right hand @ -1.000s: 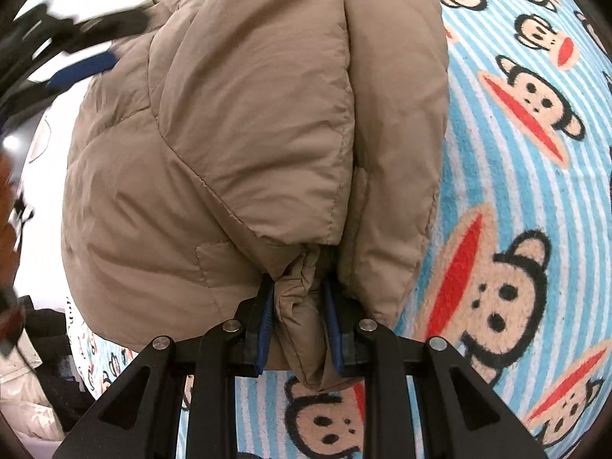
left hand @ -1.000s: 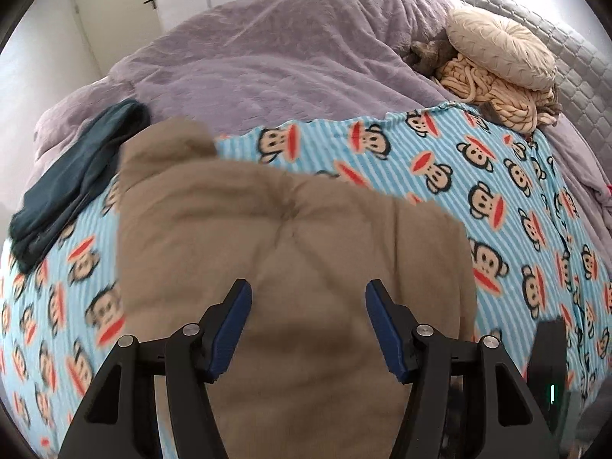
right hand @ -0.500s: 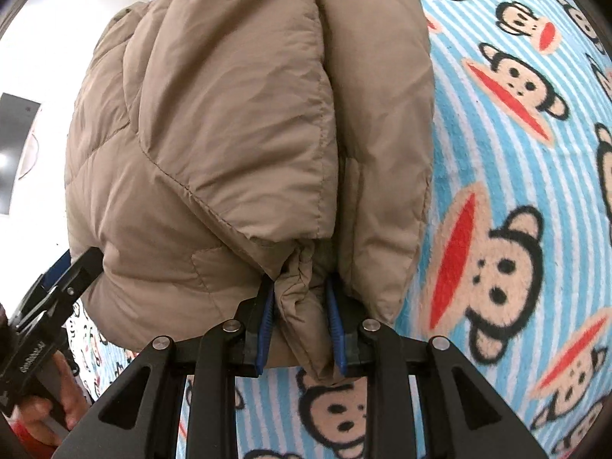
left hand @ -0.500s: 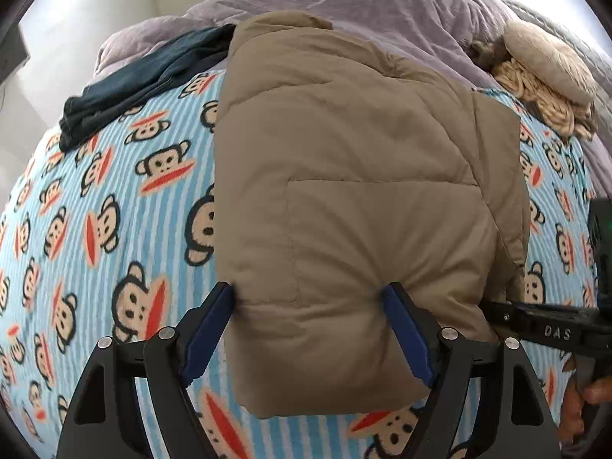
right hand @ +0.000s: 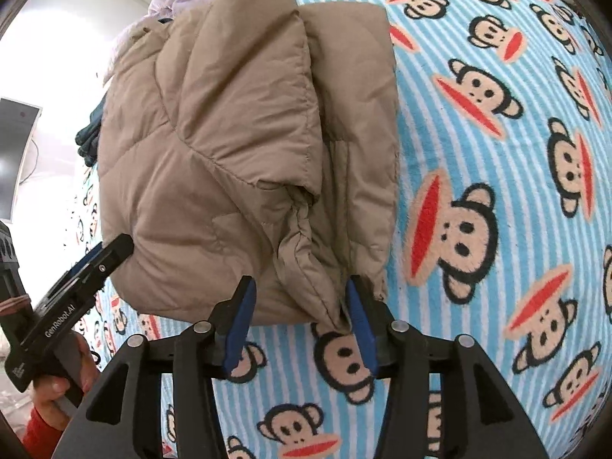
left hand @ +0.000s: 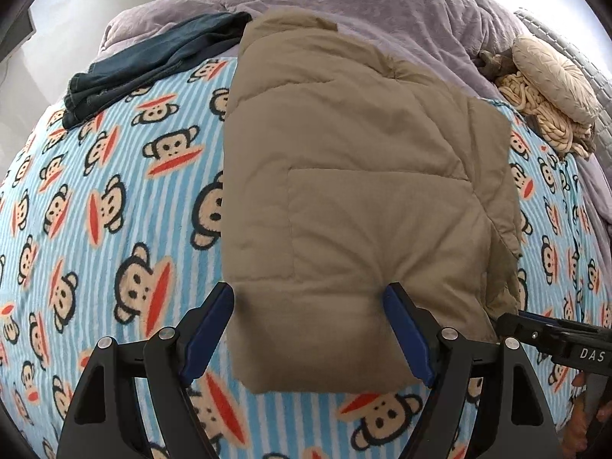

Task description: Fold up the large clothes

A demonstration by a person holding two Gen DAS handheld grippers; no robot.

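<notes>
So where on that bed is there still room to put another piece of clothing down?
The monkey blanket lies bare left of the tan jacket, below the dark jeans. It is bare again right of the jacket in the right wrist view. Crowded: the far end, with the purple duvet, and the cushion on knitted yarn.

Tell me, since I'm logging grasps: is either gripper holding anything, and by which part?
Nothing held. The left gripper stands open over the jacket; the right gripper is opening off its bunched edge.
</notes>
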